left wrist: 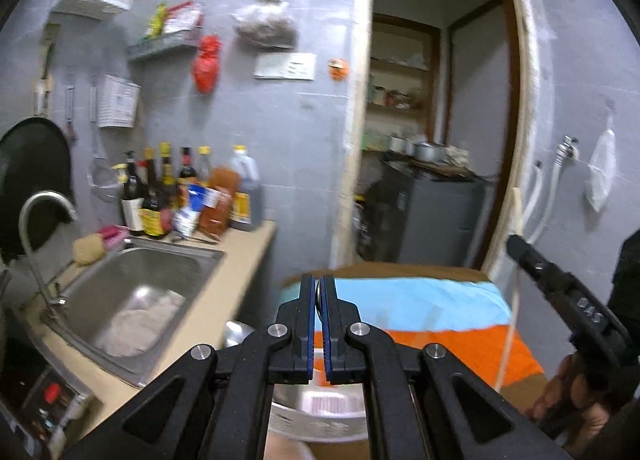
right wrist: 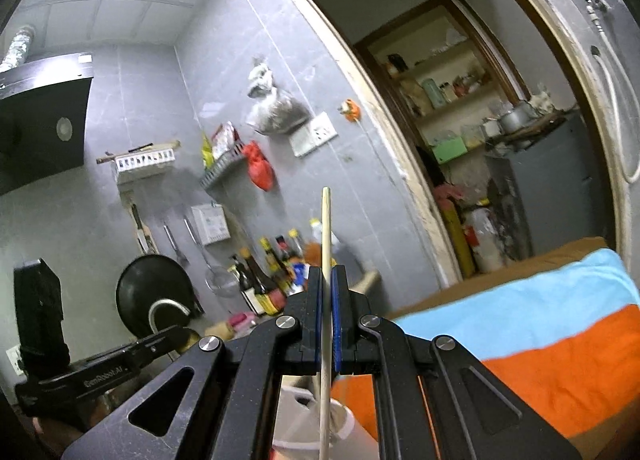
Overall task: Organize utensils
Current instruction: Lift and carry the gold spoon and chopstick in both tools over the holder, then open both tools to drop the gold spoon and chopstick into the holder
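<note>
Left gripper (left wrist: pixel 319 292): black two-finger tool with blue pads; the fingers are drawn narrow, and a thin metal piece is seen pinched between the tips, its identity not clear through blur.
Right gripper (right wrist: pixel 327 280): black two-finger tool with blue pads, closed on a pale wooden chopstick (right wrist: pixel 326 260), which is held nearly upright and passes between the fingers, its tip rising above them and its lower end running down below them.
Chopstick, left view: the same pale stick (left wrist: pixel 514 260) is seen to the right of the left fingers, beside the right tool's black body (left wrist: pixel 560 284).
Container: a white cylindrical pot (right wrist: pixel 308 416) is seen below the right fingers, with the stick's lower end over it; whether it touches cannot be told.
Surface: a striped cloth of blue, orange and brown (left wrist: pixel 420 300) is spread beyond and below both sets of fingers.
Counter: a beige worktop (left wrist: pixel 240 260) with a stainless steel sink (left wrist: pixel 132 292) lies left of the left fingers; dark sauce bottles (left wrist: pixel 160 195) are grouped at its far end.
Room: grey tiled wall (left wrist: pixel 260 131) carrying racks and hung bags; an open doorway (left wrist: pixel 432 119) is seen ahead, with shelves beyond.
</note>
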The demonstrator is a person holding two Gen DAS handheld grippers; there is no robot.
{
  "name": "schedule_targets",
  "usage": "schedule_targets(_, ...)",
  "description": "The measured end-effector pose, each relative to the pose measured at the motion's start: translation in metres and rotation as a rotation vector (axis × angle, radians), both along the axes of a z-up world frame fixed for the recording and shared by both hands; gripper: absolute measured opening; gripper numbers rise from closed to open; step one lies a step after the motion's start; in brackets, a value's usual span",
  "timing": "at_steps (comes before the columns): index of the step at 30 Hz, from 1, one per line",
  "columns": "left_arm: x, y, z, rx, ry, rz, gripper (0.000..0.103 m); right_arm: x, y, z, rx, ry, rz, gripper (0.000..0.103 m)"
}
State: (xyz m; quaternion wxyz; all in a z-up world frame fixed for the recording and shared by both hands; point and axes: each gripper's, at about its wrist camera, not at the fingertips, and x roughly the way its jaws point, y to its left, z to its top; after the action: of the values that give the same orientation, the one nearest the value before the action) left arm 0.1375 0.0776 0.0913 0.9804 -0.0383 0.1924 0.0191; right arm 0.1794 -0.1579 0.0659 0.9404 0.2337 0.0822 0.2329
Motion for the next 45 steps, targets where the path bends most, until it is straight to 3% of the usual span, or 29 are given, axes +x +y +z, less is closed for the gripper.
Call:
schedule_targets(9, 0.035, 0.047, -0.007, 0.079, -0.046, 0.113, 0.003, 0.026, 0.049, -0.001, -0.019, -0.039, -0.028, 0.004)
schedule_targets(16, 0.051, 0.044, -0.035, 0.167, -0.056, 0.132, 0.003, 0.039, 0.065, -0.028, -0.030, -0.004, -0.087, 0.004)
schedule_targets(28, 0.055, 0.026, -0.065, 0.206, -0.057, 0.097, 0.004, 0.045, 0.089, -0.049, -0.119, 0.004, -0.098, 0.004)
schedule_targets(39, 0.052, 0.048, -0.069, -0.076, 0.051, -0.056, 0.007, 0.035, 0.089, -0.048, -0.202, 0.022, -0.043, 0.007)
schedule_targets(43, 0.054, 0.055, -0.072, -0.174, 0.095, -0.086, 0.007, 0.030, 0.084, -0.046, -0.211, 0.056, -0.029, 0.025)
schedule_targets(45, 0.054, 0.055, -0.074, -0.193, 0.106, -0.093, 0.008, 0.026, 0.083, -0.044, -0.211, 0.055, -0.029, 0.027)
